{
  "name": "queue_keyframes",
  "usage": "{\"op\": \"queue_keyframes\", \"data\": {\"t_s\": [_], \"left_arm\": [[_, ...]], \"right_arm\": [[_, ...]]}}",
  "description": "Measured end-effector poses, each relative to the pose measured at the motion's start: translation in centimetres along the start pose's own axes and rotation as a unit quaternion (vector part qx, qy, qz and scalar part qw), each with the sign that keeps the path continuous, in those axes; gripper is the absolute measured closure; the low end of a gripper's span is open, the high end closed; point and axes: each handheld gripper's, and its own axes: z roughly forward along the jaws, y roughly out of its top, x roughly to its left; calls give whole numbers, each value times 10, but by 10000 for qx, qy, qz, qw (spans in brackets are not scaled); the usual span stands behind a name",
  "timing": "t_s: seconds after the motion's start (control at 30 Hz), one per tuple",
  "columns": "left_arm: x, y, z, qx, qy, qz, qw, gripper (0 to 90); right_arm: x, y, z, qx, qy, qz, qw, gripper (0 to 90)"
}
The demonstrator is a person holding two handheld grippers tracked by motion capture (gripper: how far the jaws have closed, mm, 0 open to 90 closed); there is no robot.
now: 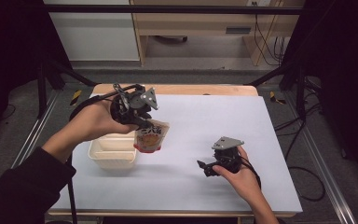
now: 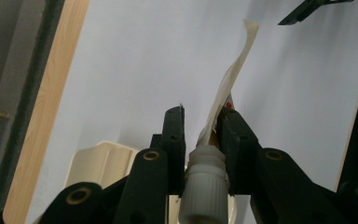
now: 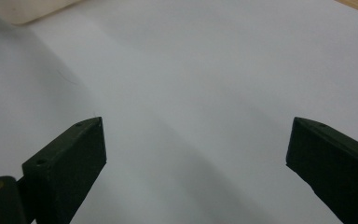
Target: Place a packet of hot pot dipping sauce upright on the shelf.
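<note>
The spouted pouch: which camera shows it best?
The high view: the spouted pouch hangs face-on from the left gripper, printed front visible, beside the cream tray. The left gripper view gives its white cap and thin edge.

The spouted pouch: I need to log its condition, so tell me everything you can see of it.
The spouted pouch is a flat, flexible packet, orange and white with a red bottom edge and printed characters. It has a ribbed white screw cap on a spout. The left gripper is shut on it at the spout end, so it hangs in the air, bottom end lowest, beside the cream tray and above the white table. Edge-on in the left gripper view it looks thin and slightly curved.
</note>
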Motion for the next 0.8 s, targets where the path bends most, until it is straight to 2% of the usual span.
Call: {"op": "queue_keyframes", "data": {"t_s": [0.23,0.5,0.67,0.8], "left_arm": [[7,-19,-12,59,135,-167,9998,731],[13,-32,-20,1,216,-292,9993,731],[17,-40,-25,42,283,-332,9990,731],[21,-47,-29,36,330,-397,9987,731]], "right_arm": [[1,-3,-2,55,-85,-20,9999,50],[-2,-9,-8,31,-235,41,9997,49],[-7,-11,-9,61,-367,171,9992,49],[-7,-12,-9,69,-376,181,9991,49]]}}
